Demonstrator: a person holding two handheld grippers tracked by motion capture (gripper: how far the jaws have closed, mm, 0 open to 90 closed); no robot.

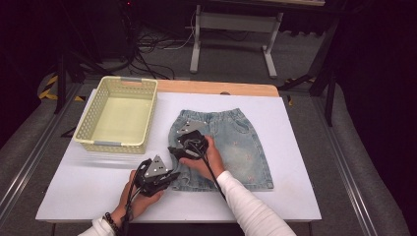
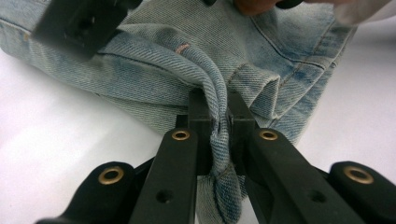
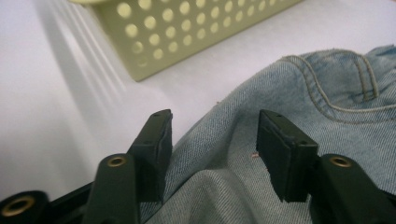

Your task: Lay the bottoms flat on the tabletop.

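Observation:
A light-blue denim skirt (image 1: 236,142) lies flat on the white table (image 1: 295,191), waistband toward the far side. My left gripper (image 1: 175,175) sits at the skirt's near left corner. In the left gripper view, my left gripper (image 2: 218,112) is shut on a pinched ridge of the denim hem (image 2: 154,70). My right gripper (image 1: 173,148) rests at the skirt's left edge, just beyond the left one. Its jaws (image 3: 212,135) stand apart over a raised fold of the skirt (image 3: 327,93), and the pads are not pressing it.
A pale yellow perforated basket (image 1: 118,115) stands empty at the table's far left, close ahead of my right gripper, where its wall (image 3: 187,32) is in view. White tabletop lies to the skirt's right and along the front edge. Table legs and cables are on the floor beyond.

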